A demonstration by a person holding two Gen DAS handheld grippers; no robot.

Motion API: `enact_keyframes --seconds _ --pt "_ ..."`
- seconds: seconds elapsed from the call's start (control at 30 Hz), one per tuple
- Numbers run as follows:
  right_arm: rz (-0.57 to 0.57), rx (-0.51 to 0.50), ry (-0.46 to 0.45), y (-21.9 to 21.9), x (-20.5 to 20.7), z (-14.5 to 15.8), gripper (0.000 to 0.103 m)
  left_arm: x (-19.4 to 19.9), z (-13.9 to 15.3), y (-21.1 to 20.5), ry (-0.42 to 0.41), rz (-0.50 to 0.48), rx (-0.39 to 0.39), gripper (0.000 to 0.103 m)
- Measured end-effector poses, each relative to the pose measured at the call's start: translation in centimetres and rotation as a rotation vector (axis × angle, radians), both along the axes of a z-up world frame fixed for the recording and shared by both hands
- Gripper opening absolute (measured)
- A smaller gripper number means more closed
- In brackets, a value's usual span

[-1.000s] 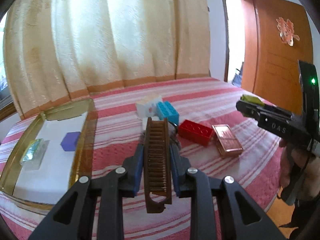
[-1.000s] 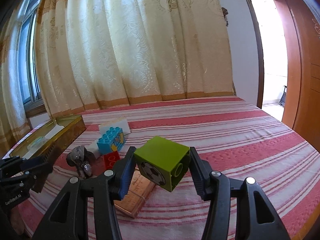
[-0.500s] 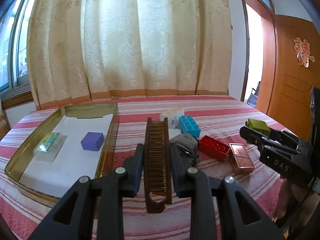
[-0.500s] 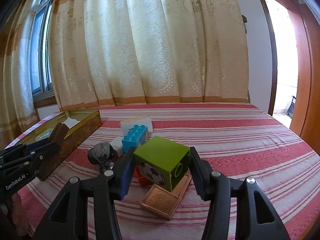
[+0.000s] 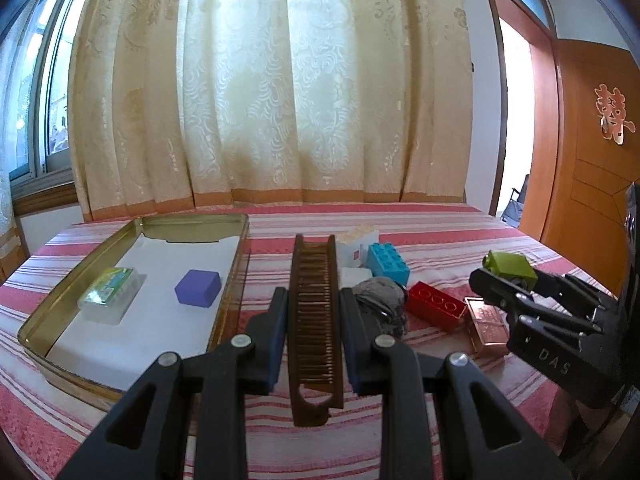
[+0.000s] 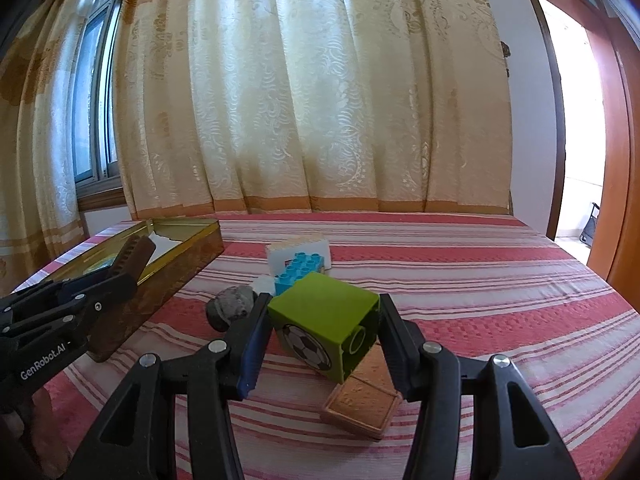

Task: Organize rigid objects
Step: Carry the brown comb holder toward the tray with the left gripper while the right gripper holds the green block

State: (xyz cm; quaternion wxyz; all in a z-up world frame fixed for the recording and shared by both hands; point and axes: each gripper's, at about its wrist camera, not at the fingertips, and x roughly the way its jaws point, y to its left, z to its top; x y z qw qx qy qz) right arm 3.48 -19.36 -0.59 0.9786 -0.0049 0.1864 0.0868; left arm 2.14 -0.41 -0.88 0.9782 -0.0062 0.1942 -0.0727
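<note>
My left gripper (image 5: 314, 304) is shut on a brown comb (image 5: 314, 320) and holds it above the striped cloth, just right of the gold tray (image 5: 236, 264). The tray holds a purple block (image 5: 199, 287) and a clear box with a green label (image 5: 110, 294). My right gripper (image 6: 324, 332) is shut on a green cube with a football print (image 6: 326, 334), above a copper bar (image 6: 362, 412). In the left wrist view the right gripper (image 5: 508, 284) and the cube (image 5: 510, 266) are at the right.
Between the grippers on the cloth lie a grey stone-like lump (image 5: 380, 292), a red brick (image 5: 434, 308), a blue brick (image 5: 387, 262), a white block (image 5: 356, 240) and the copper bar (image 5: 486, 318). Curtains hang behind the bed; an orange door (image 5: 592, 160) stands at the right.
Both grippers have tilted up and drawn back, still holding the comb and the green cube. More of the curtain shows, and the tray and bricks sit lower in view.
</note>
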Motion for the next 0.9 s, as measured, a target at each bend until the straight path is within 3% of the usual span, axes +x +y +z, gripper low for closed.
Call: enact_keyframes --seconds 0.9 --pt "0.067 -0.020 -0.030 3.5 -0.6 -0.1 0.054 -0.8 0.4 0.8 -0.035 0.025 -0.027 0.024"
